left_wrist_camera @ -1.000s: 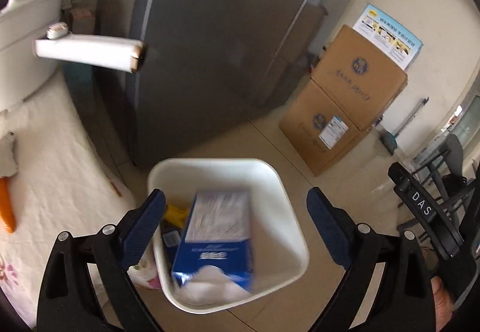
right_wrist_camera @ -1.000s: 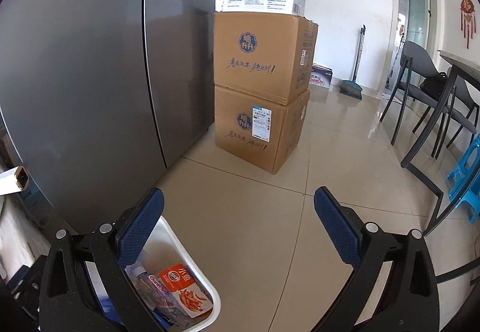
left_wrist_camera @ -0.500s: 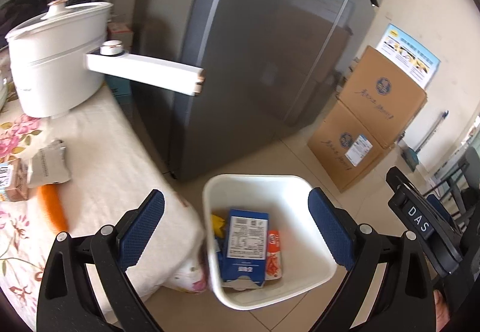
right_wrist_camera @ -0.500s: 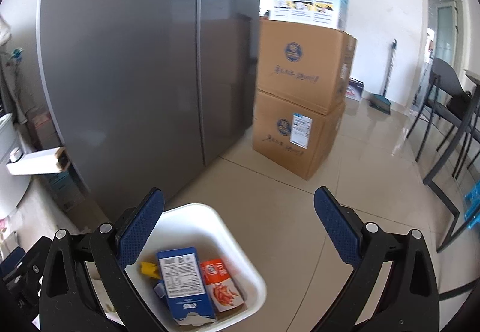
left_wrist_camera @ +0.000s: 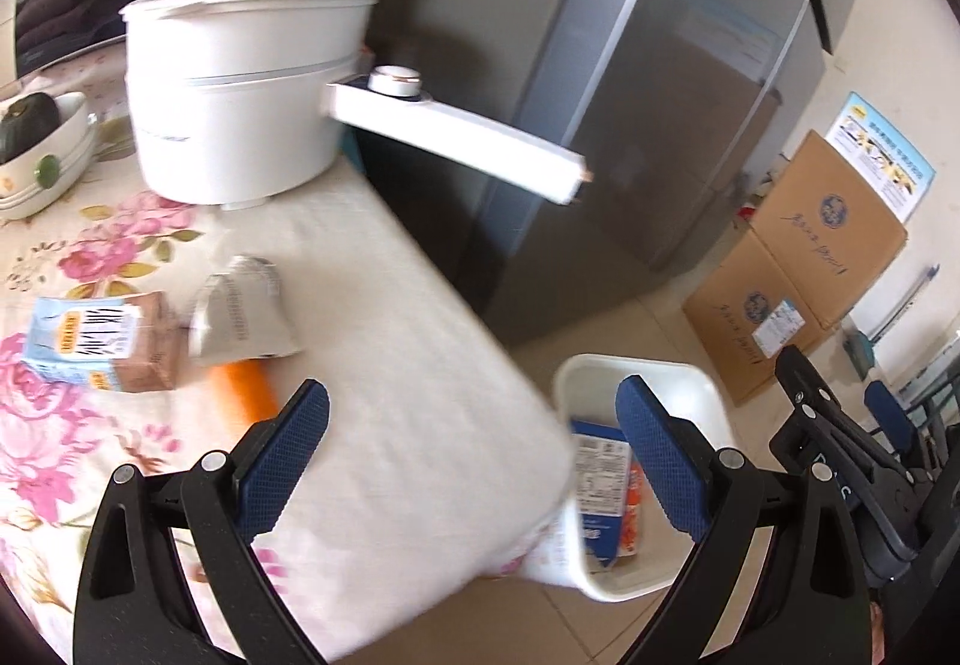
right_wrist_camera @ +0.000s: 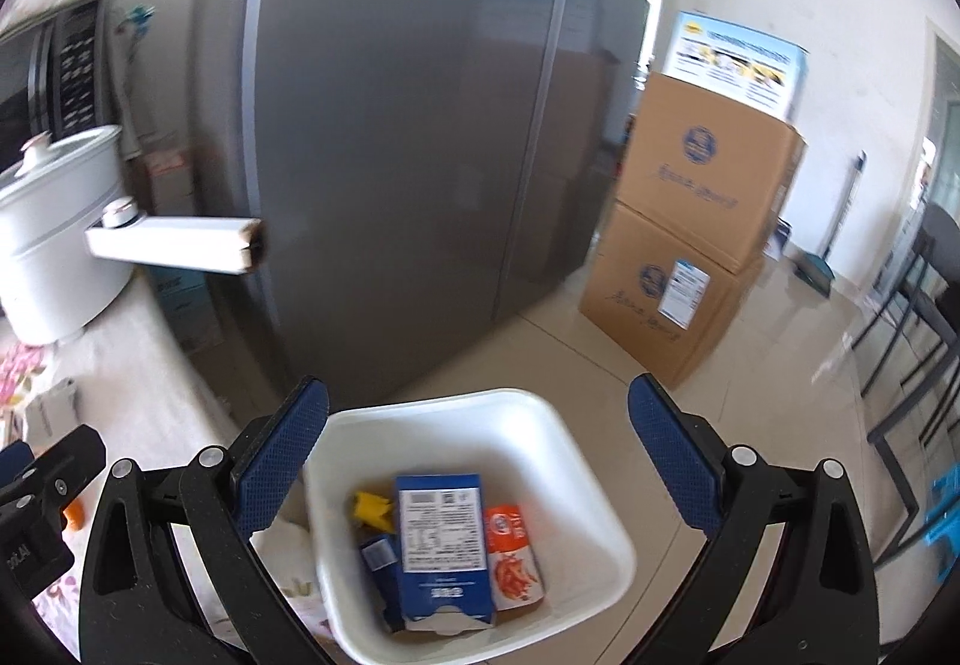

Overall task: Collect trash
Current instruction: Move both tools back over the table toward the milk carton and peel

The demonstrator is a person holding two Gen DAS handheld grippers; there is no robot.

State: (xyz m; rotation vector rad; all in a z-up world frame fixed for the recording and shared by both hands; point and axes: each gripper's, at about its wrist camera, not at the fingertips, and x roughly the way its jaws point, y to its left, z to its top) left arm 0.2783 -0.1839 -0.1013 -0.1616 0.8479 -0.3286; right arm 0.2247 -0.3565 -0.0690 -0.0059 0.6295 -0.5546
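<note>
My left gripper (left_wrist_camera: 474, 449) is open and empty above the table's right edge. On the flowered tablecloth (left_wrist_camera: 390, 317) to its left lie a blue and brown carton (left_wrist_camera: 102, 341), a crumpled grey wrapper (left_wrist_camera: 240, 311) and an orange piece (left_wrist_camera: 243, 392). My right gripper (right_wrist_camera: 480, 455) is open and empty above the white bin (right_wrist_camera: 576, 461) on the floor. The bin holds a blue carton (right_wrist_camera: 444, 539), a red and white packet (right_wrist_camera: 510, 557) and a yellow scrap (right_wrist_camera: 372, 506). The bin also shows in the left wrist view (left_wrist_camera: 600, 371), beside the table.
A white electric pot (left_wrist_camera: 240, 89) with a long handle (left_wrist_camera: 456, 143) stands at the table's back. A bowl (left_wrist_camera: 42, 155) sits at the far left. A grey fridge (right_wrist_camera: 420, 125) is behind the bin. Stacked cardboard boxes (right_wrist_camera: 690, 245) and dark chairs (right_wrist_camera: 918, 305) stand to the right.
The left view has swung left from the bin onto the table, bringing the carton, wrapper and orange piece into sight. The right view has swung left and down over the bin.
</note>
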